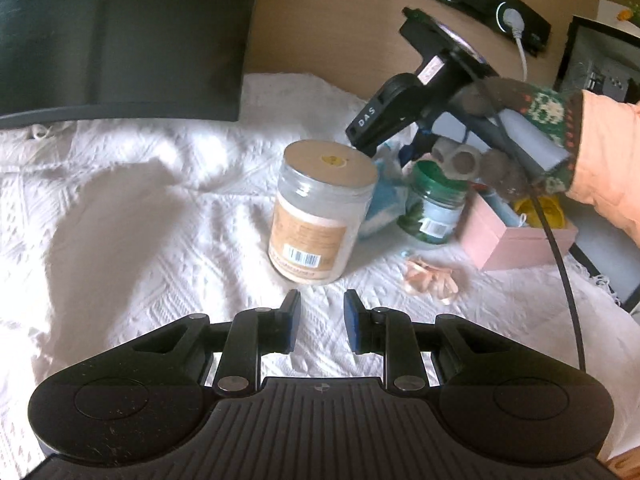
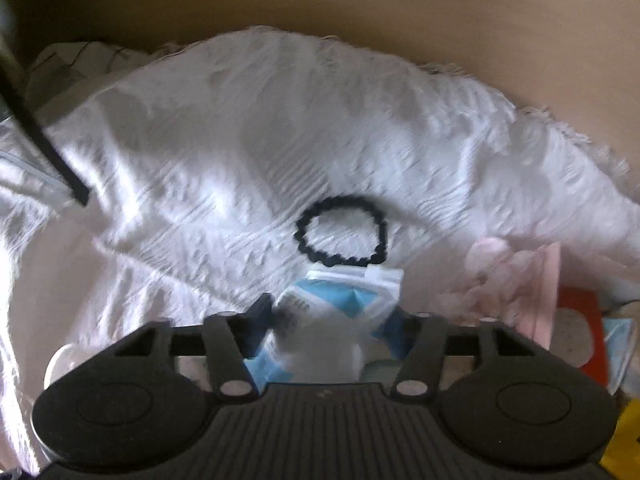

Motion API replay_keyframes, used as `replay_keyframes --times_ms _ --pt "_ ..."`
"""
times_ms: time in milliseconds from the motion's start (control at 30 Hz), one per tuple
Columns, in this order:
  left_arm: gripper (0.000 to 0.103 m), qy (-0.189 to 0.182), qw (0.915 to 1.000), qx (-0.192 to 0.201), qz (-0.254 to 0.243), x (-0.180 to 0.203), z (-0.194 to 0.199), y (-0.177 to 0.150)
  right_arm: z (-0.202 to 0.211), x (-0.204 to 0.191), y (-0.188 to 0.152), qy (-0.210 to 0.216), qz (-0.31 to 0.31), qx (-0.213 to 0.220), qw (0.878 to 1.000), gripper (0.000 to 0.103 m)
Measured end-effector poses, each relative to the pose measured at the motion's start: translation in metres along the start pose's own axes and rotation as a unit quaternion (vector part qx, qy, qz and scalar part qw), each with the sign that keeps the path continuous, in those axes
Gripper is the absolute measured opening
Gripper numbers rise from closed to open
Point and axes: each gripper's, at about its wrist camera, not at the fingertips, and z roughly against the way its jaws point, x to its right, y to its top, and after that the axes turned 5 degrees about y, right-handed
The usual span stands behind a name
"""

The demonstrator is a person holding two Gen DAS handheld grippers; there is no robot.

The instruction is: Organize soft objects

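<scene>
left gripper [image 1: 322,322]: half-open, empty | right gripper [image 2: 328,322]: clamps blue-white packet [image 2: 340,304]

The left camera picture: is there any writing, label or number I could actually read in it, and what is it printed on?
"DAS": white letters on the black body of the right tool.
Beige-lidded jar: a barcode and print on its tan label, too small to read.
Green-lidded jar: a label with a barcode, print too blurred to read.
Blue and white packet between the right tool's fingers: dark print, unreadable.
</scene>
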Motion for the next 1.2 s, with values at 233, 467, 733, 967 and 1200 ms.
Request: replay_keyframes --times_ms 233,467,733,967,1200 --pt "0.026 -0.007 0.9999 -0.005 -0.013 0.013 -0.001 -0.008 0.077 -0.012 -0.022 0.024 0.028 0.087 0.996 0.034" --pt "0.026 -0.026 0.9989 0.003 -0.039 0.038 0.007 -0.010 0.158 -0.002 -0.070 0.053 0.025 0.145 0.988 0.034" --pt "0.026 -0.065 0.9940 0.019 -0.086 0.056 0.034 -0.022 0.141 0.000 -0.136 0.126 -0.021 0.116 0.985 0.034" --pt "0.026 -0.024 0.9936 -0.005 -0.110 0.060 0.032 -0.031 0.063 0.001 -0.166 0.199 -0.094 0.073 0.973 0.036" --pt "0.026 -0.011 0.9920 -0.031 -0.122 0.065 0.025 -0.034 0.065 0.015 -0.178 0.170 -0.065 0.106 0.978 0.046"
